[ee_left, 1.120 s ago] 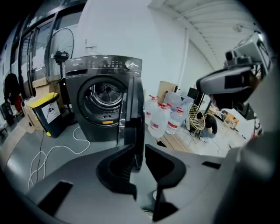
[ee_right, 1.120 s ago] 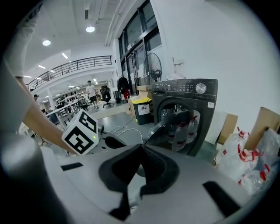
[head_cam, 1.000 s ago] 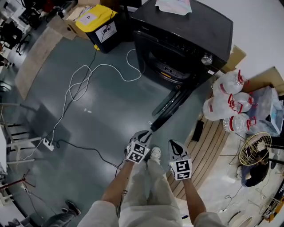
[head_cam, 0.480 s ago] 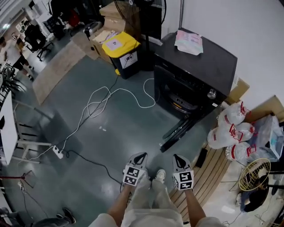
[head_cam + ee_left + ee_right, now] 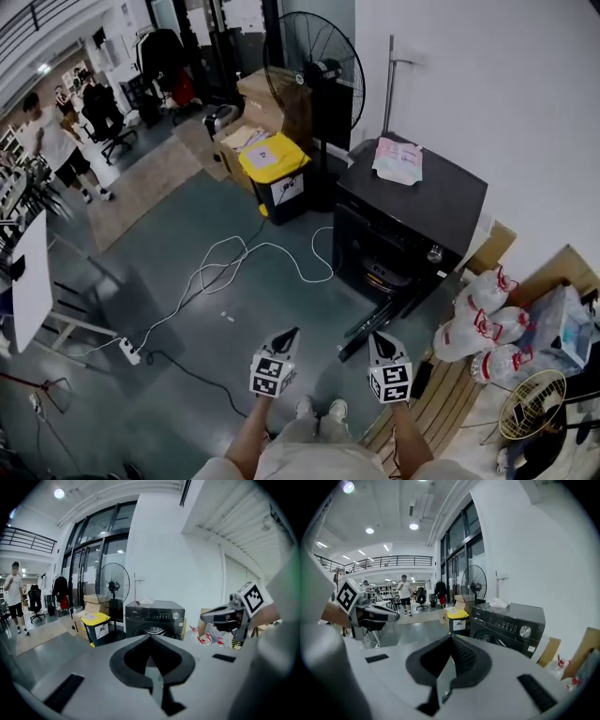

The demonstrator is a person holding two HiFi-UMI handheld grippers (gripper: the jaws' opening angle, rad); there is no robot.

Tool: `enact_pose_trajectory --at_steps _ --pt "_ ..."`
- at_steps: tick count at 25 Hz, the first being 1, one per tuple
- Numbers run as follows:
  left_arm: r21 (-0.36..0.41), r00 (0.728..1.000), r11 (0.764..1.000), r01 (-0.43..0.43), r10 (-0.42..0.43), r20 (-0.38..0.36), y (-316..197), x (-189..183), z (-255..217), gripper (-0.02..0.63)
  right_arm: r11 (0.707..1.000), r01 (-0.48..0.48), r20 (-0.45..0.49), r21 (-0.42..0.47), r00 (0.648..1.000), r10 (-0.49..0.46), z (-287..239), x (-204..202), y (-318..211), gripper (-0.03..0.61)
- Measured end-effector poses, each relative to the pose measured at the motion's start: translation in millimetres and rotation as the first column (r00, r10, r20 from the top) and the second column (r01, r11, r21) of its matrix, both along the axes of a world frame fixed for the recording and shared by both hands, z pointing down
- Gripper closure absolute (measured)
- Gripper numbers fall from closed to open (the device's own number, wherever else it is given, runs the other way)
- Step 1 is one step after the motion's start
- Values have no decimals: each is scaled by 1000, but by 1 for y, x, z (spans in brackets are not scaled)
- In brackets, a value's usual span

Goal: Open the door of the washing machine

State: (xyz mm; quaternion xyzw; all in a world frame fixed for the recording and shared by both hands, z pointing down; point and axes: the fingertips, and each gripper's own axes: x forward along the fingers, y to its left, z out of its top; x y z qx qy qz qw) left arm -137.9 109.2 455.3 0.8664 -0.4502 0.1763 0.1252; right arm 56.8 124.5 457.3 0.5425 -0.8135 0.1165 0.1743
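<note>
- Nearest, at 6 o'clock in the head view: my left gripper [image 5: 290, 334] is pressed together on nothing. A second ago it was down at the door's free edge, and now it's lifted well clear.
- At its 3 o'clock, my right gripper [image 5: 377, 337] is closed and empty too, and it has risen alongside.
- Just past both tips, toward 12 o'clock: the door [image 5: 373, 328] is swung out wide, with no tool touching it.
- Further, at 1 o'clock: the washing machine [image 5: 412, 202] stands against the wall, its drum mouth [image 5: 380, 275] exposed.
- My read: the opening looks done and I'm backing off.
- Far off, at 11 o'clock: the yellow-lidded bin [image 5: 275, 169] and the fan [image 5: 314, 66], both out of my way.
</note>
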Motion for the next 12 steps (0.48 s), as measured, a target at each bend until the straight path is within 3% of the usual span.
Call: enact_pose_trajectory --at_steps 12 --pt "111 998 993 49 -45 -40 -17 -12 -94 606 992 -13 -11 124 1000 15 -89 13 -22 580"
